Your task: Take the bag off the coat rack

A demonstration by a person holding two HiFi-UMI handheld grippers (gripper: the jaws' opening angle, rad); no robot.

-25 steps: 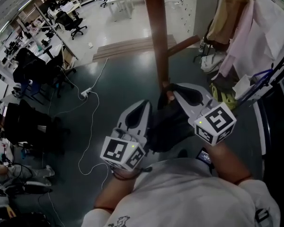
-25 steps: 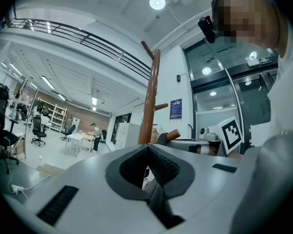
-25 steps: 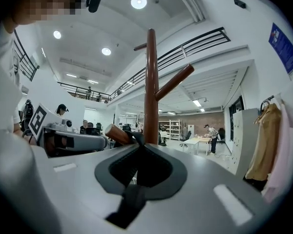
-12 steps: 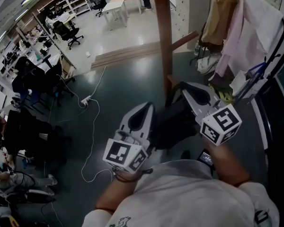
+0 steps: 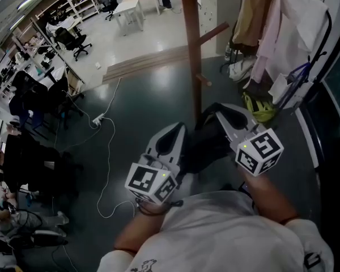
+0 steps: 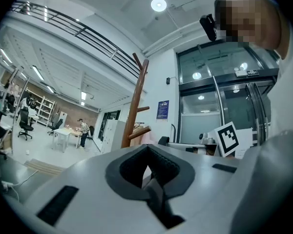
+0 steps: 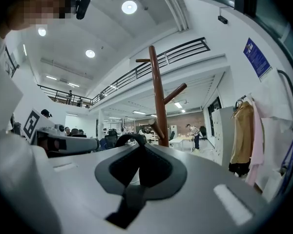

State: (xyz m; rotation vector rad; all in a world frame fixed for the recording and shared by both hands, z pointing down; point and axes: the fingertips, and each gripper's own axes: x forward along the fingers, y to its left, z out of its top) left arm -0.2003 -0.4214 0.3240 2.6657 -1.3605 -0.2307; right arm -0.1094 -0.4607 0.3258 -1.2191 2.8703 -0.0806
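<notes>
Closest to the viewer, the person's pale shirt [image 5: 215, 231] fills the bottom edge of the head view. Just ahead of it are two hand-held tools, side by side. The left gripper [image 5: 177, 128] has its jaws pressed together, with nothing visible between them. The right gripper [image 5: 209, 113] pinches the black handle loop [image 7: 131, 137] of the bag [image 5: 207, 145]. The bag, dark and slumped, hangs between the two grippers, clear of the pegs [image 5: 203, 79] (whether it brushes the pole cannot be told). Just beyond stands the coat rack [image 5: 190, 38], a tall brown wooden post. To its right hang garments [image 5: 260, 21]. A white cable [image 5: 109, 152] trails across the dark floor [image 5: 141, 95]. Farthest off are desks and office chairs [image 5: 73, 30].
</notes>
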